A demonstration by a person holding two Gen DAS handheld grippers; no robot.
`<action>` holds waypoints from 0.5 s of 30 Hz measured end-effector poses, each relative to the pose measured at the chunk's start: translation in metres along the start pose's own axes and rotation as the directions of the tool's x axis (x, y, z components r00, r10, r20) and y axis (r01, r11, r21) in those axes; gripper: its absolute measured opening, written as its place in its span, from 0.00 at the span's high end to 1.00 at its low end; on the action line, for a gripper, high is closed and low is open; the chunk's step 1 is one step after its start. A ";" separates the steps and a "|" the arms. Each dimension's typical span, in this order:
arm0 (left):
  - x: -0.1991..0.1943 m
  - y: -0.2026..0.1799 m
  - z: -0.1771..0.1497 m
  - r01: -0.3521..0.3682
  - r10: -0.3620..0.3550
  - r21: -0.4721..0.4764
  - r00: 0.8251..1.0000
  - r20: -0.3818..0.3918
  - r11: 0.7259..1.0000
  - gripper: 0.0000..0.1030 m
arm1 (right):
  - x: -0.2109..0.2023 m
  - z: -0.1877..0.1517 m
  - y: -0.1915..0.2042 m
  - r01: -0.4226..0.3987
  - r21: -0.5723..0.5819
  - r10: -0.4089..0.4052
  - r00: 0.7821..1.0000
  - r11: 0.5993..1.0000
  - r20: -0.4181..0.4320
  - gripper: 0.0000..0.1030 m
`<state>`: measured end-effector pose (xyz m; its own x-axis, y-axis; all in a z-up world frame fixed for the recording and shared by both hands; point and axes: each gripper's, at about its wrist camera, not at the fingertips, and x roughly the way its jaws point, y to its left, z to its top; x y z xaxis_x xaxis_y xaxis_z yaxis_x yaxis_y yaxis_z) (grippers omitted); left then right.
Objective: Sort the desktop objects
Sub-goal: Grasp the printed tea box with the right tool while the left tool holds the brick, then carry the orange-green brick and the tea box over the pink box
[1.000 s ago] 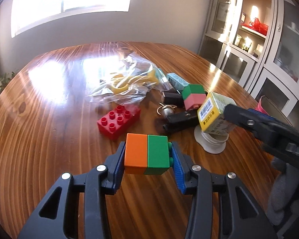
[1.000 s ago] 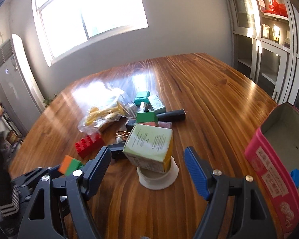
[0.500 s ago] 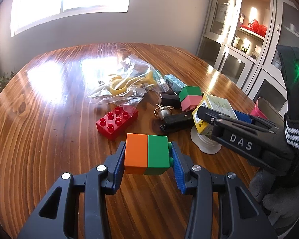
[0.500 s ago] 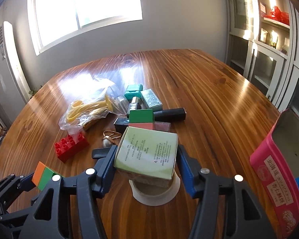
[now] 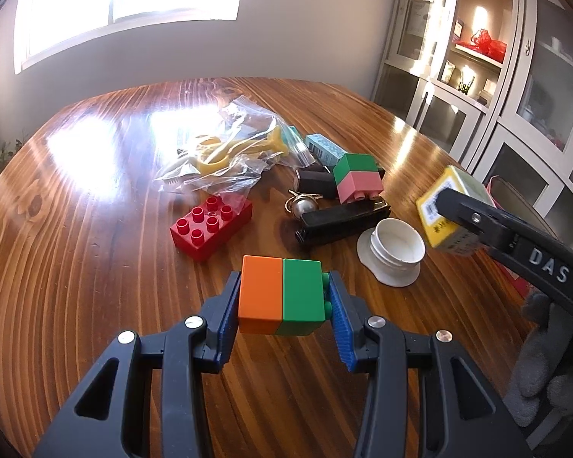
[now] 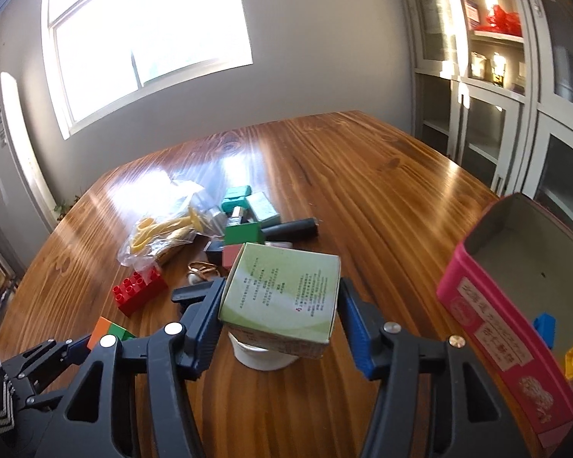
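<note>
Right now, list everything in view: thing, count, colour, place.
orange-green block: one, in left hand-held gripper.
green carton: one, in right hand-held gripper, above the cap.
white cap: one, on table.
red brick: one, near table middle.
green-pink block: one, on black items.
black stapler: one, beside cap.
plastic bag: one, clear, yellow pieces inside.
pink box: one, table's right; blue and yellow bricks inside.
table: one, brown wood.
left hand-held gripper: black, blue pads.
right hand-held gripper: same.

Green carton (image 6: 282, 292) lifted, tilted.
</note>
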<state>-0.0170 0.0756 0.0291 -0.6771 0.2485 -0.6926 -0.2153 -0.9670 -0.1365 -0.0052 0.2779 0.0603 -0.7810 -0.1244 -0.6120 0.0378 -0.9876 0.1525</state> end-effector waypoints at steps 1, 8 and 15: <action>0.001 0.000 0.000 -0.001 0.001 0.002 1.000 -0.001 1.000 0.55 | -0.001 -0.001 -0.002 0.001 0.005 -0.001 1.000 1.000 -0.002 0.40; 0.004 0.001 -0.002 -0.005 0.006 0.006 1.000 -0.005 1.000 0.55 | -0.021 -0.006 -0.023 0.019 0.043 -0.020 1.000 0.999 0.024 0.40; 0.006 -0.008 -0.001 0.005 -0.005 0.003 1.000 -0.012 1.000 0.55 | -0.055 -0.008 -0.057 0.063 0.098 -0.072 0.994 0.993 0.084 0.40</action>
<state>-0.0185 0.0853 0.0252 -0.6674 0.2527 -0.7005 -0.2209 -0.9655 -0.1379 0.0409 0.3406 0.0791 -0.8316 -0.0449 -0.5536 -0.0727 -0.9794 0.1886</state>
